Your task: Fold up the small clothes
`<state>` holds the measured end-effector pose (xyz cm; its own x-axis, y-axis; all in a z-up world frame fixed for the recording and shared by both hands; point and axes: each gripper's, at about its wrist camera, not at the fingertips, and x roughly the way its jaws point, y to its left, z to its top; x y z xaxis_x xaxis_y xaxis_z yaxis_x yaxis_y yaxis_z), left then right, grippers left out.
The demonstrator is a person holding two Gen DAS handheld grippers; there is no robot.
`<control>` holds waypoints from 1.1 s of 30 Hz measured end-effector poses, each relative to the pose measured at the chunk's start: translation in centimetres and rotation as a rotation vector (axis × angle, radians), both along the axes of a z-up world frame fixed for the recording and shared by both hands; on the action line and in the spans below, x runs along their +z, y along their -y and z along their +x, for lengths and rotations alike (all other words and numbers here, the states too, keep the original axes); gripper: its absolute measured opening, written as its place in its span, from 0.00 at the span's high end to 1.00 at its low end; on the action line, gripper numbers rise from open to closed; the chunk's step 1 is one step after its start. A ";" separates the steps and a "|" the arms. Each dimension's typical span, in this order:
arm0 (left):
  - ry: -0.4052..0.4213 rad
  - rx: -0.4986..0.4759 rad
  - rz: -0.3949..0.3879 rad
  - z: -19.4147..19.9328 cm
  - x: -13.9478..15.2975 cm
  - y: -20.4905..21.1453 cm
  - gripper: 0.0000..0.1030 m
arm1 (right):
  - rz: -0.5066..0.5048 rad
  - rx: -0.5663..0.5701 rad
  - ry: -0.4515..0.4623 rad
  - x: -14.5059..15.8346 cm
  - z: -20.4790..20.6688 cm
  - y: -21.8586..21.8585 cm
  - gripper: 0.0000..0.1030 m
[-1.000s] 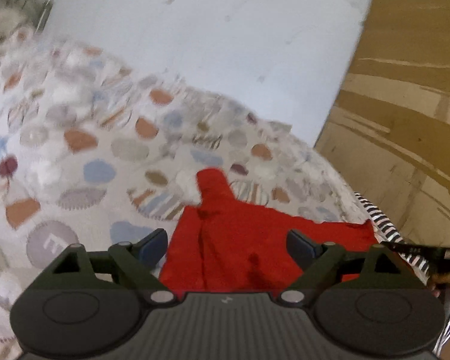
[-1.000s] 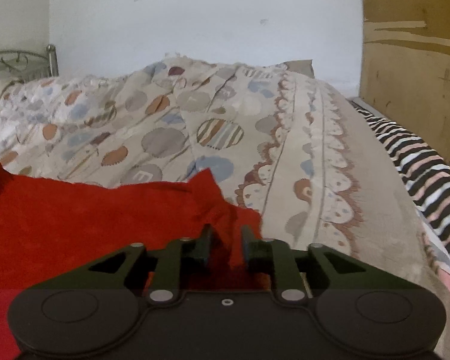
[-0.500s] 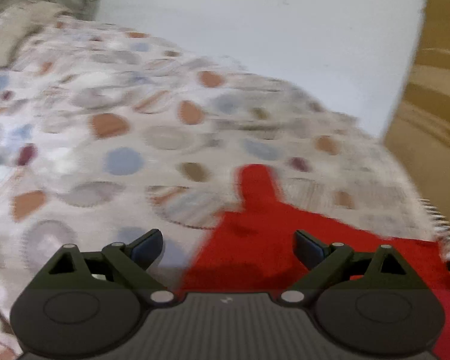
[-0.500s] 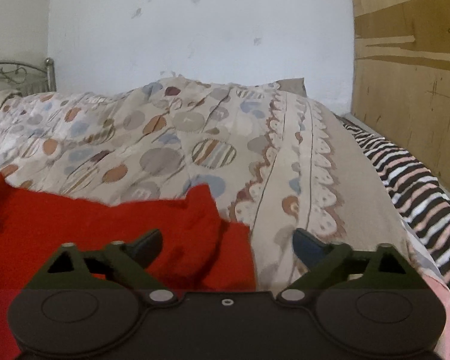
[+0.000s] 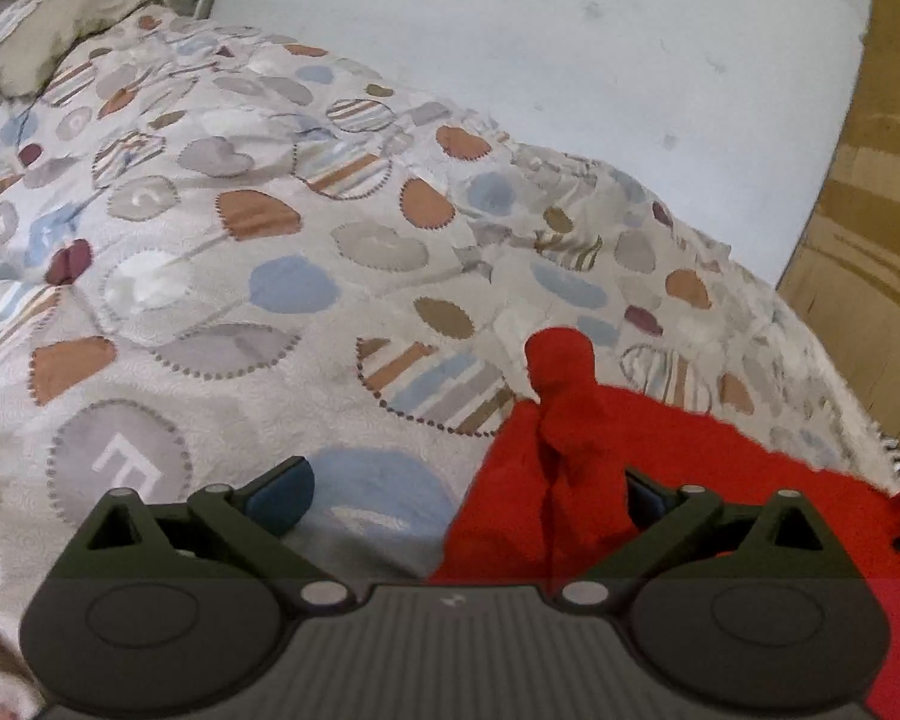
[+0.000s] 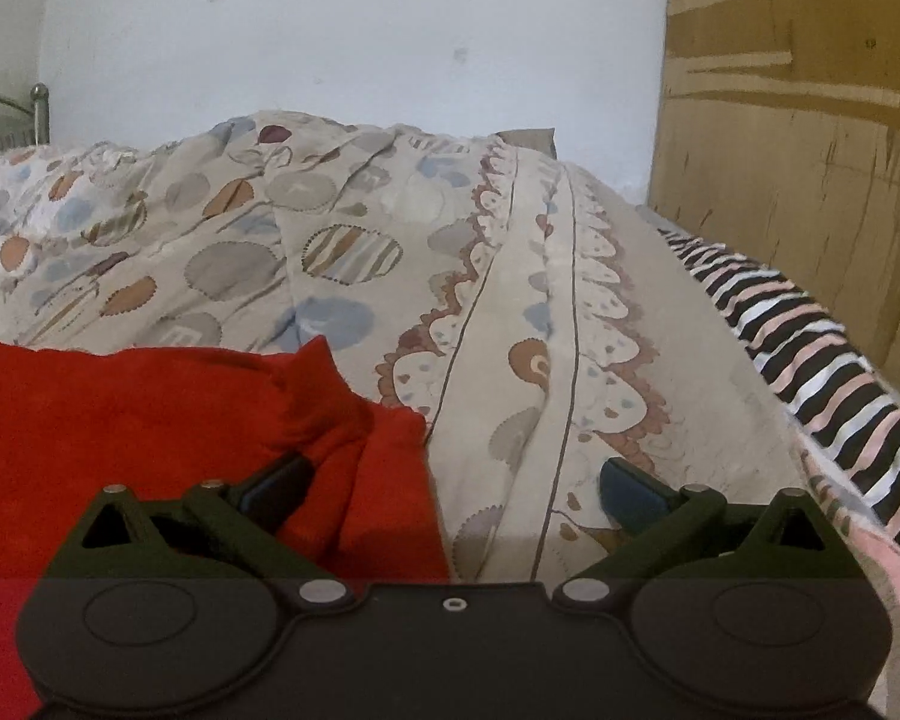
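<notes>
A: Two grippers, both with jaws opening and nothing pinched. The left gripper (image 5: 459,495) has the near left corner of the red garment (image 5: 660,480) rising between its pads; its right-hand pad sits partly behind a raised ridge of cloth, but I see no squeeze on it. The right gripper (image 6: 450,489) straddles the garment's right edge: left pad over red fabric, right pad over bare bedspread (image 6: 510,300).

B: So the cloth is let go on both sides?

A: By my reading, yes. It lies on the patterned bedspread, spread wide between the two tools, resting on its own.

B: How far along is the fold?

A: Hard to call. The right wrist view shows doubled layers and a soft hump near the right edge, so I judge at least one fold has been laid down there. The left wrist view shows a narrow tab poking up and away at the far corner, plus a vertical crease. Not tidy yet.

B: What is left?

A: Likely another fold to make it compact, and some smoothing. How many layers it has overall, I cannot tell from here.

B: Surroundings?

A: A striped blanket (image 6: 810,348) along the bed's right side, a white wall (image 6: 360,30) beyond, a wooden panel (image 6: 810,120) to the right.
</notes>
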<state>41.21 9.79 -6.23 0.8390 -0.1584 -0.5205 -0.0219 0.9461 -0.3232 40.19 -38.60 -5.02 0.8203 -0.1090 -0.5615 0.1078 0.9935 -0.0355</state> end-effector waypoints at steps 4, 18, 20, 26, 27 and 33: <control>0.006 0.024 -0.070 -2.7 2.3 -1.4 0.01 | -0.019 0.007 -0.050 2.1 -0.4 0.1 0.01; -0.077 0.115 -0.159 -16.6 2.6 -1.2 0.00 | -0.015 0.113 0.285 8.7 -13.4 -7.0 0.00; -0.102 0.125 -0.194 -18.3 1.9 -1.7 0.00 | -0.032 0.159 0.302 7.8 -14.8 -9.4 0.01; -0.127 0.168 -0.187 -21.4 1.4 -3.0 0.00 | -0.042 0.262 0.311 5.2 -16.5 -15.7 0.00; -0.126 0.171 -0.181 -21.6 1.5 -3.2 0.00 | -0.054 0.268 0.303 4.9 -16.5 -16.3 0.00; -0.100 0.207 -0.188 -22.1 2.2 -3.4 0.00 | -0.176 0.255 0.165 1.0 -15.4 -19.0 0.01</control>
<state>19.15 13.20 -4.02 0.8098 -0.0910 -0.5795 -0.2482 0.8419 -0.4791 24.74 -19.59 -3.99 0.9116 0.0279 -0.4100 -0.1246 0.9695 -0.2109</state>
